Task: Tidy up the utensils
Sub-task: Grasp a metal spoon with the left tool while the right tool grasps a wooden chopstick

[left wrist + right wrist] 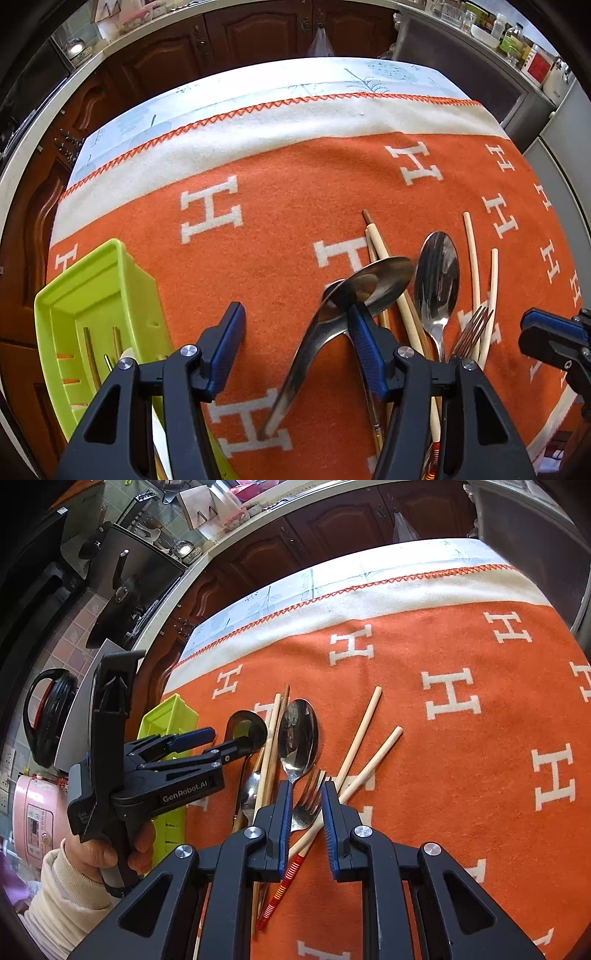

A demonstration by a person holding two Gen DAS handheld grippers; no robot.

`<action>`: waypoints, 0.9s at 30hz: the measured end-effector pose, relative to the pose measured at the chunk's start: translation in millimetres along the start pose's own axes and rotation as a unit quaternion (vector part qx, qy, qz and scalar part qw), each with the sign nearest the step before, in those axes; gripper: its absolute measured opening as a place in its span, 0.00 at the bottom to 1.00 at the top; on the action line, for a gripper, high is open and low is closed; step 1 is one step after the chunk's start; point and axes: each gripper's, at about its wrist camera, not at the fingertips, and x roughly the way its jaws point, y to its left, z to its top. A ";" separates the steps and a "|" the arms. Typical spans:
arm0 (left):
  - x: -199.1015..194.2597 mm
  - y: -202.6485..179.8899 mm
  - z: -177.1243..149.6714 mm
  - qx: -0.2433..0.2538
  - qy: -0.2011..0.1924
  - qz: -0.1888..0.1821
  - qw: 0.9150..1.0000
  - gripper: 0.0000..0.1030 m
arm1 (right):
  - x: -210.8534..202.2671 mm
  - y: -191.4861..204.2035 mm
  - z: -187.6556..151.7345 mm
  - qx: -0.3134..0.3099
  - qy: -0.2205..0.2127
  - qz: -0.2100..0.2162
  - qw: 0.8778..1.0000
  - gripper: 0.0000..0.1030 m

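my left gripper (295,332) stood apart astride the soup spoon (332,317), poised to lift it toward the green tray (96,295) beside it, while my right gripper (306,812), narrowly apart, bracketed the fork (308,805) without clamping.
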 end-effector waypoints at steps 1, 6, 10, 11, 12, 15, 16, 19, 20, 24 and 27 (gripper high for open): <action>0.2 -1.2 0.1 0.003 -0.001 -0.003 1.000 0.55 | 1.0 -1.0 0.4 0.000 0.001 0.001 1.000 0.16; -2.1 -9.3 0.7 0.007 -0.008 -0.035 0.999 0.17 | 5.2 -2.5 -1.8 0.001 0.005 0.001 1.000 0.16; -6.8 -17.0 -0.9 0.011 -0.024 -0.015 1.000 0.05 | 9.3 -1.7 -2.2 0.000 0.011 0.001 1.000 0.16; -8.5 -16.8 -1.6 0.005 -0.025 -0.014 1.000 0.04 | 11.4 -0.8 -2.1 0.000 0.013 0.002 1.000 0.16; -10.3 -15.8 -2.4 -0.002 -0.026 -0.014 1.000 0.03 | 12.0 -0.5 -2.0 0.000 0.014 0.003 1.000 0.16; -20.6 -10.7 -7.6 -0.028 -0.029 -0.018 0.999 0.02 | 15.5 1.2 -2.1 -0.003 0.019 0.005 1.000 0.16; -25.1 -8.0 -10.2 -0.037 -0.029 -0.020 0.999 0.02 | 16.4 1.8 -2.0 -0.003 0.021 0.007 1.000 0.16; -41.8 0.9 -20.4 -0.061 -0.033 -0.029 0.997 0.02 | 21.9 6.0 -2.6 -0.006 0.028 0.011 1.000 0.16; -47.0 4.5 -23.8 -0.068 -0.035 -0.032 0.997 0.02 | 24.2 7.8 -2.9 -0.007 0.030 0.014 0.999 0.16; -76.4 20.3 -38.9 -0.097 -0.049 -0.041 0.993 0.02 | 33.3 14.1 -4.2 -0.008 0.045 0.026 0.999 0.16; -104.1 33.3 -54.5 -0.116 -0.064 -0.039 0.990 0.02 | 42.6 17.1 -4.9 -0.004 0.052 0.028 0.998 0.16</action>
